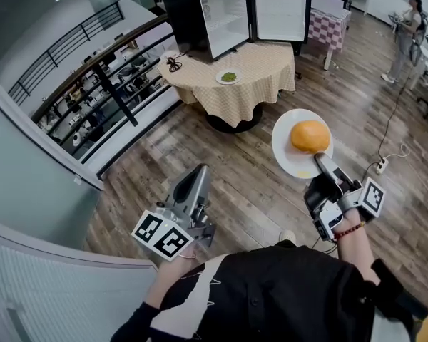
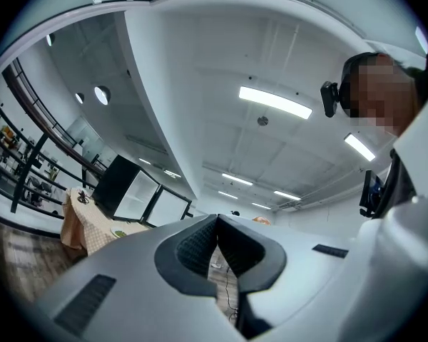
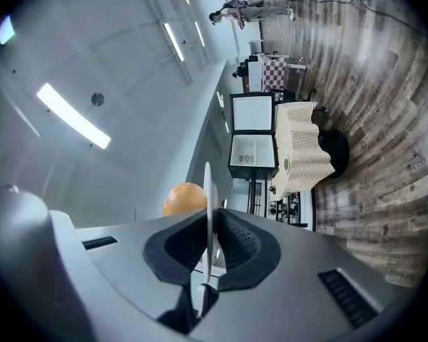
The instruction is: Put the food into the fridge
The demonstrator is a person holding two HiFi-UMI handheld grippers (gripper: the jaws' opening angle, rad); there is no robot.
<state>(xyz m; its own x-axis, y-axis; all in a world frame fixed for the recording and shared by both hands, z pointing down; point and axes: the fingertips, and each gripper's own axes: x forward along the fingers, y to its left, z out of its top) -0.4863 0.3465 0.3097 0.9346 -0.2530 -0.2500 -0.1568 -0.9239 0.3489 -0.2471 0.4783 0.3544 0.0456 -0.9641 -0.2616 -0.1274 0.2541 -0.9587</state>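
My right gripper (image 1: 319, 161) is shut on the rim of a white plate (image 1: 287, 148) that carries an orange bun (image 1: 309, 135). In the right gripper view the plate (image 3: 207, 212) stands edge-on between the jaws, with the bun (image 3: 183, 199) on its left side. My left gripper (image 1: 197, 184) is held low at the left, shut, with nothing between its jaws (image 2: 217, 248). The black fridge (image 1: 200, 16) stands on a round table (image 1: 260, 77) far ahead, both doors open. A second plate with green food (image 1: 229, 78) lies on that table.
A railing (image 1: 93, 70) and a glass barrier run along the left side. A cable and a power strip (image 1: 380, 166) lie on the wooden floor at the right. A person (image 1: 405, 38) stands at the far right. A checkered table (image 1: 328, 27) sits behind the fridge.
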